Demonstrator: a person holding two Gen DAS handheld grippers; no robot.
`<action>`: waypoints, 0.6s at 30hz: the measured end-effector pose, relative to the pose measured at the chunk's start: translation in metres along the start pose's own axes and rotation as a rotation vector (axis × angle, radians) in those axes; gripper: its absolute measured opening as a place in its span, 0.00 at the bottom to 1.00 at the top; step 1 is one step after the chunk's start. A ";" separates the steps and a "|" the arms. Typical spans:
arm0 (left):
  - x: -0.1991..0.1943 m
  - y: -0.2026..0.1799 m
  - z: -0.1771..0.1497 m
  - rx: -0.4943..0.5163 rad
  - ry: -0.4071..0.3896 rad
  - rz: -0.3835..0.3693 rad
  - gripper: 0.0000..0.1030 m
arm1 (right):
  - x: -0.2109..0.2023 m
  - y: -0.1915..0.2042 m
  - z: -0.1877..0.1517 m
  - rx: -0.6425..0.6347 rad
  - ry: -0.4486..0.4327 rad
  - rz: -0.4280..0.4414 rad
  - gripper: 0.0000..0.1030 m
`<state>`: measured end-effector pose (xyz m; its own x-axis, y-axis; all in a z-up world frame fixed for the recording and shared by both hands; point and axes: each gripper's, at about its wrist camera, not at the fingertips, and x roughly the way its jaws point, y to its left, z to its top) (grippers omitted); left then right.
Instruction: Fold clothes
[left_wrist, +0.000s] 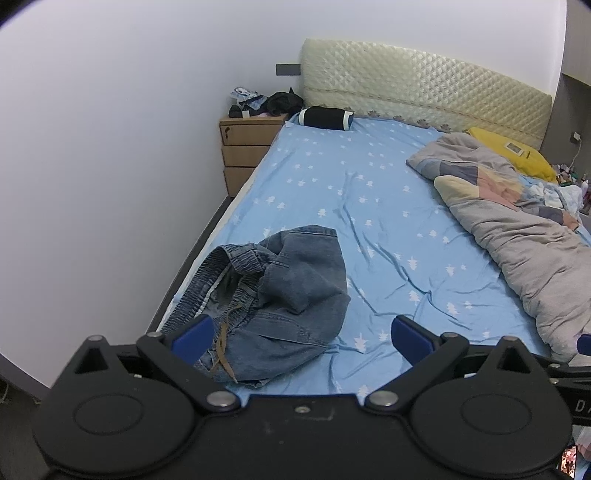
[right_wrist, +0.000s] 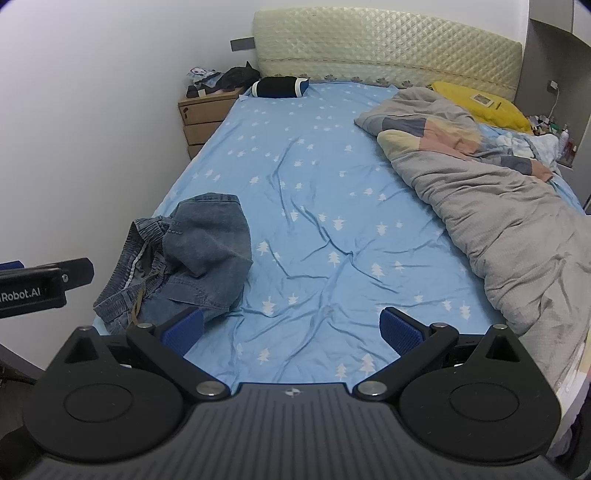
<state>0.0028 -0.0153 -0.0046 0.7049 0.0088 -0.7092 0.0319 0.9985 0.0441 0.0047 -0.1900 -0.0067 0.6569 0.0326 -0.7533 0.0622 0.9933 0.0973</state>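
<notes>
A crumpled pair of blue denim shorts (left_wrist: 280, 302) with an elastic waistband and brown drawstring lies on the light blue sheet (left_wrist: 369, 206) near the bed's front left edge. It also shows in the right wrist view (right_wrist: 195, 258). My left gripper (left_wrist: 302, 334) is open and empty, hovering just above and in front of the shorts, its left finger over the waistband area. My right gripper (right_wrist: 292, 328) is open and empty, over bare sheet to the right of the shorts. The left gripper's body (right_wrist: 40, 282) shows at the left edge of the right wrist view.
A grey patchwork quilt (right_wrist: 498, 206) lies bunched along the bed's right side, with a yellow pillow (right_wrist: 480, 105) behind it. A black roll pillow (right_wrist: 279, 86) sits by the quilted headboard (right_wrist: 388, 55). A wooden nightstand (right_wrist: 201, 118) with clutter stands at the back left by the white wall.
</notes>
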 end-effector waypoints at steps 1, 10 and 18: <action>0.000 0.000 0.002 0.000 0.001 -0.001 1.00 | 0.000 0.000 0.000 0.001 0.000 0.000 1.00; 0.000 0.001 0.008 -0.002 0.010 -0.004 1.00 | -0.002 -0.004 0.000 -0.005 -0.010 0.001 1.00; -0.003 0.001 0.013 -0.002 0.001 -0.019 1.00 | -0.004 -0.008 0.000 0.005 -0.010 -0.005 1.00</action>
<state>0.0095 -0.0145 0.0065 0.7038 -0.0096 -0.7104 0.0435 0.9986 0.0296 0.0021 -0.1978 -0.0045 0.6642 0.0269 -0.7471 0.0690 0.9929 0.0971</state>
